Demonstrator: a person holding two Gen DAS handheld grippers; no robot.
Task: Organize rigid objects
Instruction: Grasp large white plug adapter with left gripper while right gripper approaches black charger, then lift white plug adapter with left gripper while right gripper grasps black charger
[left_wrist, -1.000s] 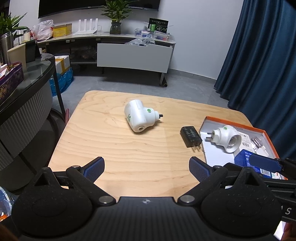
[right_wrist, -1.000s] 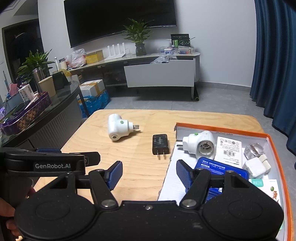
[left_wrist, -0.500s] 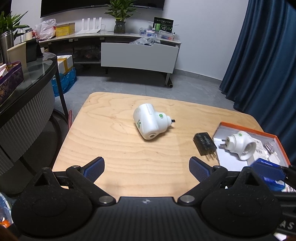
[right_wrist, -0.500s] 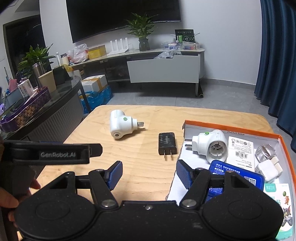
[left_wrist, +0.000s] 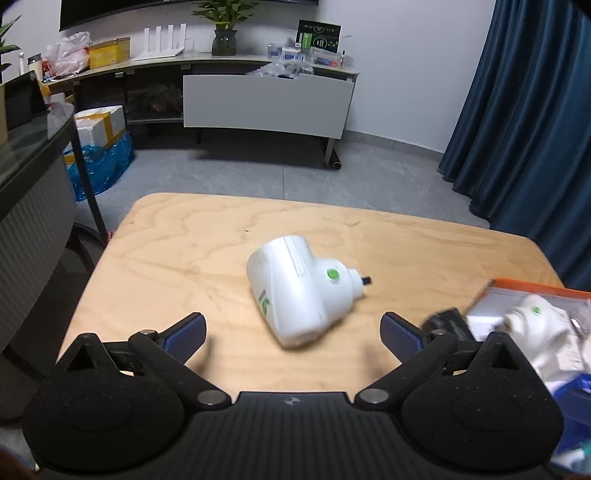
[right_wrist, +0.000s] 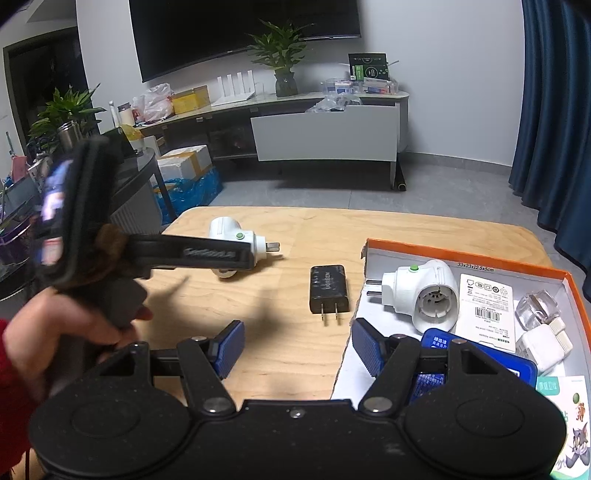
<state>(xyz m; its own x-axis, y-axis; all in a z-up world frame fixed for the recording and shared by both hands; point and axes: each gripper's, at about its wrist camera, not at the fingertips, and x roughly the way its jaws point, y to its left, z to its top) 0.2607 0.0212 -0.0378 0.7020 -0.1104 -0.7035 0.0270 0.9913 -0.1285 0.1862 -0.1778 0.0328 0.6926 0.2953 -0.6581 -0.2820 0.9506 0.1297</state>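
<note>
A white plug adapter (left_wrist: 295, 291) with a green button lies on its side on the wooden table (left_wrist: 184, 251), just ahead of my open left gripper (left_wrist: 293, 332) and between the lines of its fingers. In the right wrist view the same adapter (right_wrist: 236, 240) is partly hidden by the left gripper's body. A black charger (right_wrist: 328, 288) lies prongs toward me, ahead of my open right gripper (right_wrist: 297, 350), which holds nothing. An orange-rimmed box (right_wrist: 461, 258) at the right holds a second white adapter (right_wrist: 424, 295).
The box also holds a blue case (right_wrist: 480, 365), a white charger cube (right_wrist: 543, 343), a clear block (right_wrist: 537, 308) and paper cards. A person's hand (right_wrist: 55, 332) grips the left tool. A dark counter (left_wrist: 33, 192) stands left of the table; curtains hang at right.
My left gripper has moved forward and down toward the white adapter, which now looms large between the fingers. The right gripper has shifted slightly forward; its jaws kept the same width.
</note>
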